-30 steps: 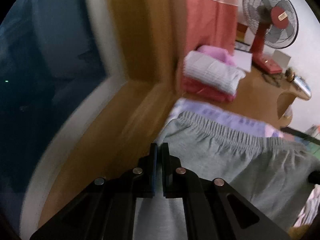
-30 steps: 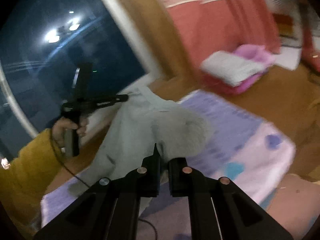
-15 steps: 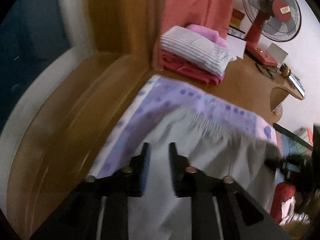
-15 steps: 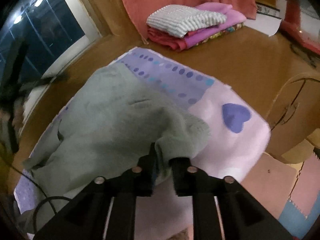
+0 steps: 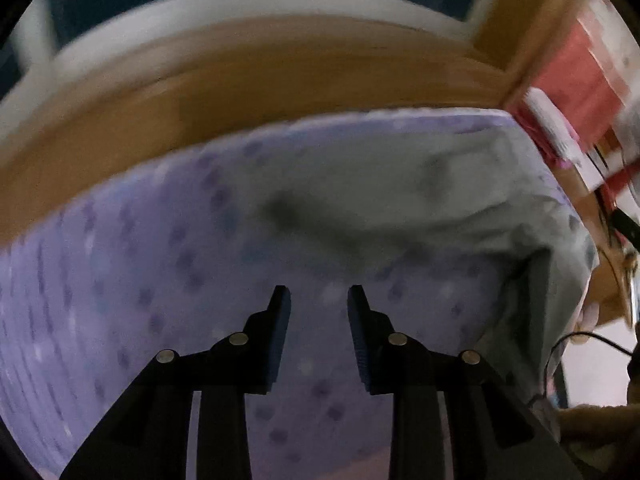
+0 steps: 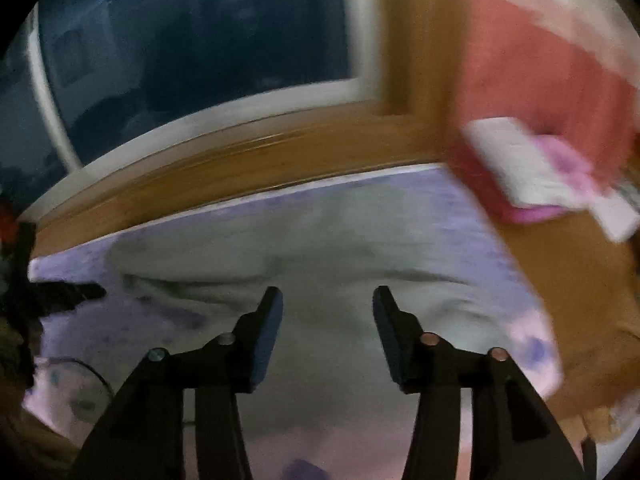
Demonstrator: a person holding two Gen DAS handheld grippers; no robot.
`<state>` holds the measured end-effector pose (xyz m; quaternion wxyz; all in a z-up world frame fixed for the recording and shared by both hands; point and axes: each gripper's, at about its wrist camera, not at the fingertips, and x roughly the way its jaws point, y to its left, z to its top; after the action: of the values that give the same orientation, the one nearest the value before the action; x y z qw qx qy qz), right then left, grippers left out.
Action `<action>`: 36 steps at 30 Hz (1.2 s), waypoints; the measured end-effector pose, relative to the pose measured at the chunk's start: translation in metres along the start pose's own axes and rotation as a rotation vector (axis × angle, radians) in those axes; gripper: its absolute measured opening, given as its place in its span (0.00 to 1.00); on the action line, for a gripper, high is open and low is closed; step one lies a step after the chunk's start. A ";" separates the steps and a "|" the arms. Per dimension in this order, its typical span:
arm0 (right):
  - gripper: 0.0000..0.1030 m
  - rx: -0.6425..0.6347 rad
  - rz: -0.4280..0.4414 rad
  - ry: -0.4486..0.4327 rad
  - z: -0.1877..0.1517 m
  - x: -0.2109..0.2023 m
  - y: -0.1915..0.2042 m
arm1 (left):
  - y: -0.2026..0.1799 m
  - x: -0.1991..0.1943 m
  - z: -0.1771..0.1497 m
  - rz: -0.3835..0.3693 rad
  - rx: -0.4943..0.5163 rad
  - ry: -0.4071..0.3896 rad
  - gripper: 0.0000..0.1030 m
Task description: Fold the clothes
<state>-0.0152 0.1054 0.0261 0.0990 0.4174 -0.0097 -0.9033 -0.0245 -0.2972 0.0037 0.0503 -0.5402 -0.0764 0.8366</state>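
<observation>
Grey shorts [image 6: 320, 240] now released onto purple mat [image 5: 120, 280], left tongs [image 5: 319, 294] and right tongs [image 6: 327, 294] spread wide, nothing held.

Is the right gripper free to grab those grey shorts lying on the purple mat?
Probably yes. The right gripper is open and empty, with the grey shorts spread directly under and ahead of its fingers on the purple mat; nothing lies between.

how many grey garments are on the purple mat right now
1. The grey garment lies spread across the mat, beyond both open grippers, left and right. Blur could hide another.
</observation>
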 end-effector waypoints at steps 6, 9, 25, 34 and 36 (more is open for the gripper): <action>0.50 0.046 0.093 0.210 0.025 0.112 0.045 | 0.027 -0.020 -0.040 0.010 -0.074 -0.035 0.29; 0.50 0.086 0.093 0.261 0.031 0.141 0.048 | 0.036 -0.031 -0.051 0.022 -0.080 -0.053 0.29; 0.07 -0.268 0.463 0.081 0.048 0.041 0.279 | 0.089 -0.068 -0.106 0.023 -0.140 -0.113 0.29; 0.07 -0.473 0.684 0.157 0.003 0.069 0.469 | 0.152 -0.090 -0.149 0.067 -0.274 -0.142 0.29; 0.07 -0.493 0.703 0.183 -0.010 0.085 0.499 | 0.164 -0.093 -0.159 0.081 -0.303 -0.141 0.29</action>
<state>0.0235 -0.3988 0.0055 0.4975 0.4310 0.0735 -0.7492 0.1585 -0.4623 -0.0067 -0.0711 -0.4842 -0.1831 0.8526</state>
